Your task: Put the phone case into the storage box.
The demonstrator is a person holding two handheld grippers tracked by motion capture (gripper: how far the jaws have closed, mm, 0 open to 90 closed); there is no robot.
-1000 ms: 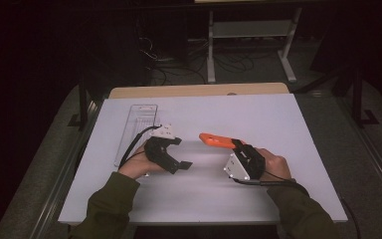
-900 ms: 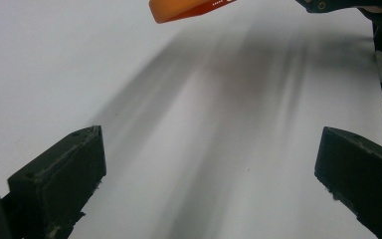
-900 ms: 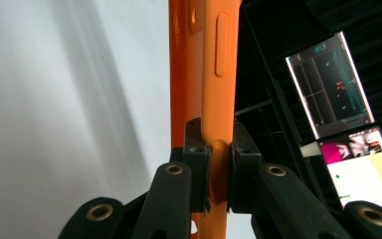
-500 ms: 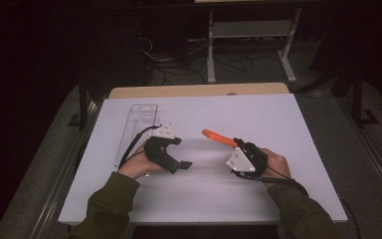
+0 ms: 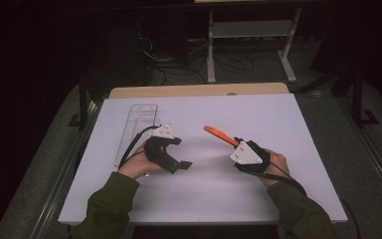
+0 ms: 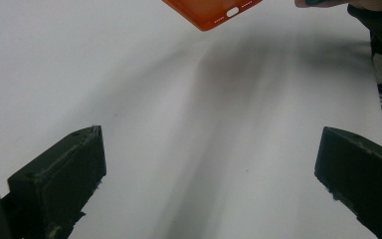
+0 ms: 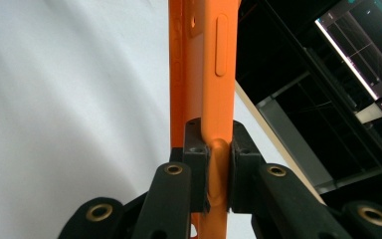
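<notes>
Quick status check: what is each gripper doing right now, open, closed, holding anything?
Left gripper: open, fingers wide apart, nothing between them.
Right gripper: closed on the orange phone case, clamping one end of it, held off the white table.

left gripper (image 5: 178, 152): jaws wide apart, low over table | right gripper (image 5: 235, 143): jaws clamped, raised, angled up-left

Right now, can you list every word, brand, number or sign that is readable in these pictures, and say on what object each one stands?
None can be read.
Orange phone case: moulded buttons and holes, no writing.
Grey plate on the right gripper: a few dark marks, too small to read.
Screen at the far right of the right gripper view: coloured lights and lines, too blurred to read.
Clear tray and white table: no text.
</notes>
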